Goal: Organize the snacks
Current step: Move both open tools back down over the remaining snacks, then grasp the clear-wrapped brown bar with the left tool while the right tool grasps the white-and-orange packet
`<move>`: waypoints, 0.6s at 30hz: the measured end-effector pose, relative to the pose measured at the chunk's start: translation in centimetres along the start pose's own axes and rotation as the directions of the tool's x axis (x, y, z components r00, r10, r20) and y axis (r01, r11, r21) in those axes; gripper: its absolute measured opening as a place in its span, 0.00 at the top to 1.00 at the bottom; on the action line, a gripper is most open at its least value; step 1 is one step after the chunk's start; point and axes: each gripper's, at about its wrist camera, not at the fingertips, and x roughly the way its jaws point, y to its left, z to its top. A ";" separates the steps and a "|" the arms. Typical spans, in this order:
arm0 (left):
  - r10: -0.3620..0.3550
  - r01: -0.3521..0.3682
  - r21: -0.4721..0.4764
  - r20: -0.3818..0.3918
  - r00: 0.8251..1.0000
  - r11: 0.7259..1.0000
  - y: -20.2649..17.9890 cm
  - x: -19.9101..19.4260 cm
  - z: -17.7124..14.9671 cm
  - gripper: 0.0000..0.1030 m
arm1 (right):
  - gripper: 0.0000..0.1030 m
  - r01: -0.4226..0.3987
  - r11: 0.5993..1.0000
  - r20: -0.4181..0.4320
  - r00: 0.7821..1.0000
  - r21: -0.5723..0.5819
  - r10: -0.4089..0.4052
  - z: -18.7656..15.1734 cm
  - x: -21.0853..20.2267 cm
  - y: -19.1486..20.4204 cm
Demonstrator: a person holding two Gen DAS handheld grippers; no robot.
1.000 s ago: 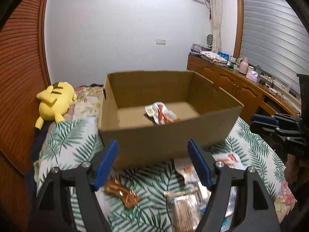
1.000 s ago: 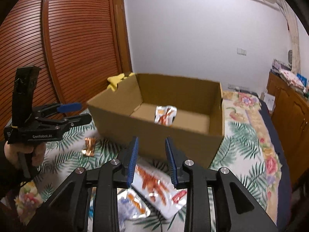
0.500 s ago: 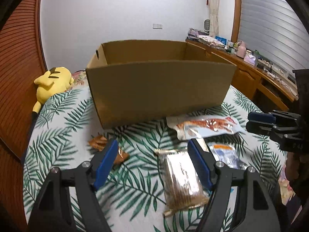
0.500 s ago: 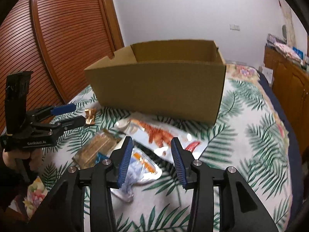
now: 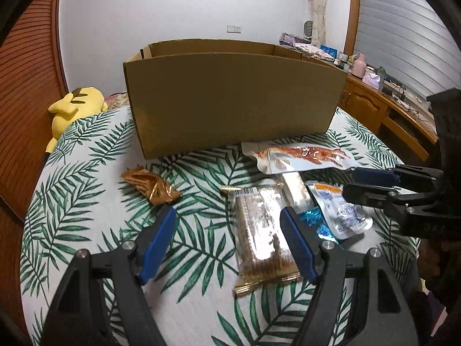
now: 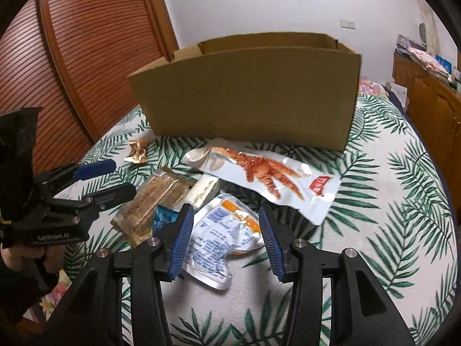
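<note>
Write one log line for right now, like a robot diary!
left gripper: open, over biscuit pack | right gripper: open, over silver pouch | box: behind snacks

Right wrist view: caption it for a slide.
Right gripper, jaws open, hovers above a crinkled white pouch in front of the cardboard box.

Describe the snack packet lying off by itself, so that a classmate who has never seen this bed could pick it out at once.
Start at the cardboard box standing on the palm-leaf bedspread. In front of its near wall lies a cluster of packets; look away from it, towards the yellow plush toy. There lies the crumpled gold wrapper, small, shiny and copper-coloured, touching no other packet.
</note>
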 end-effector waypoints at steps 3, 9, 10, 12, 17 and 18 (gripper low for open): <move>0.002 -0.002 0.005 -0.009 1.000 1.000 -0.1 0.3 -0.4 0.27 | 0.53 0.013 1.000 -0.011 1.000 -0.018 -0.013 -0.1 0.4 0.6; 0.008 -0.008 0.020 -0.008 1.000 1.000 -0.4 0.5 -0.6 0.27 | 0.48 0.083 0.995 -0.048 0.995 -0.057 -0.086 -0.3 1.4 1.2; 0.009 -0.009 0.020 -0.010 1.000 1.000 -0.4 0.6 -0.6 0.27 | 0.48 0.090 0.994 -0.056 0.994 -0.058 -0.093 -0.3 1.5 1.2; 0.010 -0.009 0.024 -0.013 1.000 1.000 -0.6 0.7 -0.7 0.27 | 0.45 0.097 0.993 -0.079 0.992 -0.060 -0.101 -0.6 1.9 1.1; 0.012 -0.011 0.032 -0.014 1.000 0.999 -0.8 0.9 -0.8 0.27 | 0.29 0.106 0.993 -0.099 0.989 -0.051 -0.111 -1.3 2.3 0.6; 0.011 -0.010 0.030 -0.016 1.000 0.999 -0.8 0.9 -0.8 0.27 | 0.28 0.102 0.993 -0.093 0.990 -0.053 -0.107 -1.4 2.4 0.6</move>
